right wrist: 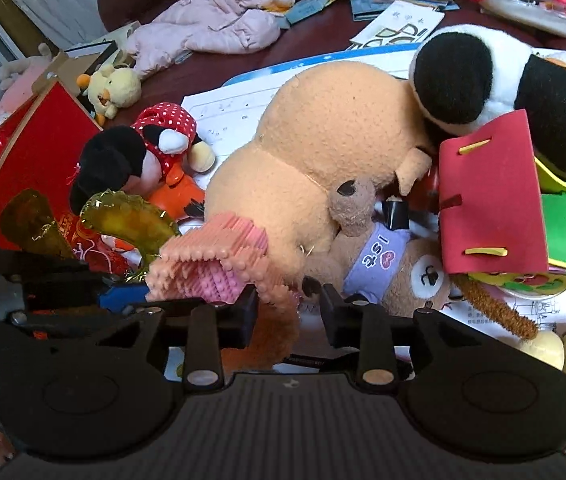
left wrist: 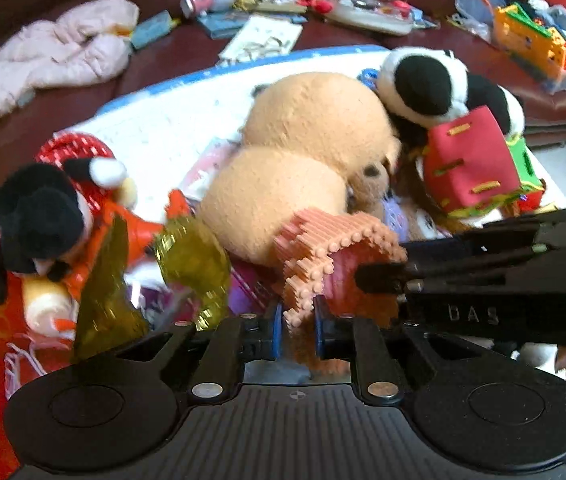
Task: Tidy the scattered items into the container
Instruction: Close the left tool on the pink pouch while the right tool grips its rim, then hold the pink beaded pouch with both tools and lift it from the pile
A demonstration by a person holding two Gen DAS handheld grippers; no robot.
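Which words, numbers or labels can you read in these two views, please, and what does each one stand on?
"DAS": raised letters on the right gripper's black body, left wrist view.
"1ST", upside down, beside a heart: small bear's purple shirt.
Large characters on the white card: too blurred to read.
Fine print on the paper sheets: too small.

bright, even indoor light, soft shadows, strong fisheye bending at edges, slight blur throughout, washed whites.

A stuffed bear [right wrist: 315, 152] lies in the pile's middle, panda [right wrist: 503, 88] to its right (touching), mouse doll [right wrist: 123, 160] left, jacket [right wrist: 211, 20] behind.
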